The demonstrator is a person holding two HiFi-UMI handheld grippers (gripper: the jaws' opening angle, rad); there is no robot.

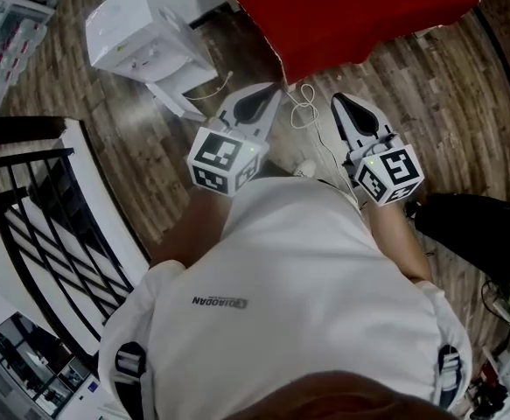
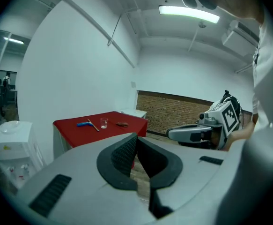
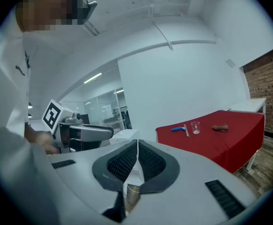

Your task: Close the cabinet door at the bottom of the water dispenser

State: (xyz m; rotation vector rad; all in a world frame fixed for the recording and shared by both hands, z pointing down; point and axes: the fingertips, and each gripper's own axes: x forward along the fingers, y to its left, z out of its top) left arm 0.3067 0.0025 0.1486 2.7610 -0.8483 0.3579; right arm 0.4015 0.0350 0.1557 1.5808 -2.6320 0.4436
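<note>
The water dispenser point(image 1: 139, 31) stands well apart from both grippers. From above, its bottom cabinet door is hard to make out. The left gripper point(image 1: 268, 91) and right gripper point(image 1: 339, 101) have their fingers pressed together on nothing, near the red bench point(image 1: 351, 7).

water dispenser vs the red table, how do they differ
The water dispenser is white; the red table is draped in red cloth. The water dispenser is narrow and boxy; the red table is far broader. The red table carries a glass and a blue tool; the water dispenser's top looks bare. Both stand on the wood floor.
</note>
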